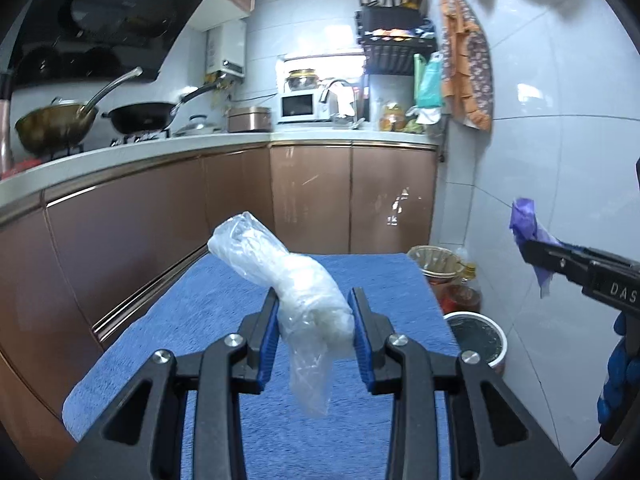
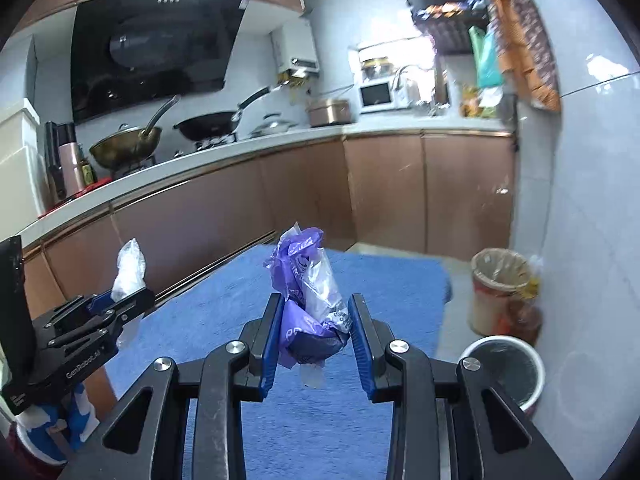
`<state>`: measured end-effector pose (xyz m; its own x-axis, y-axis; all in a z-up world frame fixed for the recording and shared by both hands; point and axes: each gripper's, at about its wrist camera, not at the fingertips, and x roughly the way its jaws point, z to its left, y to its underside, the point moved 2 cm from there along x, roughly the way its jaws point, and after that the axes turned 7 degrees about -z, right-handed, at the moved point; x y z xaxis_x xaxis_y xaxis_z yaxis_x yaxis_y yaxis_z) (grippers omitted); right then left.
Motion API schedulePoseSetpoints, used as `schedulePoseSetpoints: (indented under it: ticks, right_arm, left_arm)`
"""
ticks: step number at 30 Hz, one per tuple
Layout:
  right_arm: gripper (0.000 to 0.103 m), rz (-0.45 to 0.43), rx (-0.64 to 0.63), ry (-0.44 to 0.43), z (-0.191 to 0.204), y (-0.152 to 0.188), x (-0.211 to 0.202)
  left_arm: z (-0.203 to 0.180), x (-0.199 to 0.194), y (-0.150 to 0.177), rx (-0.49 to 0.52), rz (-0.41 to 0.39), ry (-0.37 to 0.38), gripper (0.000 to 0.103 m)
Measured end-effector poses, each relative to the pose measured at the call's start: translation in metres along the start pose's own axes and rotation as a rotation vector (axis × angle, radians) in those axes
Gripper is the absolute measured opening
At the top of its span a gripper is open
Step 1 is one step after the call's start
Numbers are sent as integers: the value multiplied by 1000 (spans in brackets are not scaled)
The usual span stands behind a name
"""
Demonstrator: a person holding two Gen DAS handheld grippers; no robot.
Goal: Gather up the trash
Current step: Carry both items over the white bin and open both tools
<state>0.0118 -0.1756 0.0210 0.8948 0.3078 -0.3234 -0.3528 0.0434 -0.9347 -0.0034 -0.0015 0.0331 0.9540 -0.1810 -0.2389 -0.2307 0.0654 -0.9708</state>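
My left gripper (image 1: 314, 312) is shut on a crumpled clear plastic bag (image 1: 280, 276) and holds it in the air above the blue cloth (image 1: 200, 320). My right gripper (image 2: 314, 312) is shut on a crumpled purple wrapper (image 2: 304, 292) with clear plastic, also held up above the blue cloth (image 2: 380, 280). The right gripper with the purple wrapper (image 1: 528, 228) shows at the right of the left wrist view. The left gripper with the clear bag (image 2: 128, 268) shows at the left of the right wrist view. A white bin with a dark liner (image 2: 506, 372) stands on the floor at the right, also in the left wrist view (image 1: 478, 338).
A second bin with a tan liner (image 2: 500, 284) stands behind the white one against the tiled wall (image 2: 592, 240). Brown cabinets (image 1: 312, 196) and a counter with pans (image 1: 140, 116) run along the left and back.
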Motion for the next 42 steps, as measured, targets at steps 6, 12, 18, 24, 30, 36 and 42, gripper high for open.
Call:
schedulePoseSetpoints:
  ticks: [6, 12, 18, 24, 30, 36, 42]
  right_arm:
    - [30, -56, 14, 101, -28, -2, -33]
    - [30, -78, 45, 197, -61, 1, -50]
    - [30, -70, 84, 271, -103, 11, -54]
    - [31, -16, 134, 315, -144, 33, -33]
    - [31, 82, 249, 347, -198, 74, 7]
    - [31, 189, 334, 394, -250, 118, 53]
    - [31, 276, 383, 448, -296, 154, 98]
  left_arm:
    - [-45, 1, -9, 77, -9, 63, 31]
    - [-89, 14, -13, 146, 2, 132, 31]
    - [-133, 48, -9, 204, 58, 208, 31]
    - [-171, 101, 4, 244, 157, 277, 31]
    - [-215, 178, 27, 274, 311, 374, 32]
    - [-263, 268, 52, 232, 499, 510, 32]
    - [-313, 356, 81, 213, 654, 578, 33]
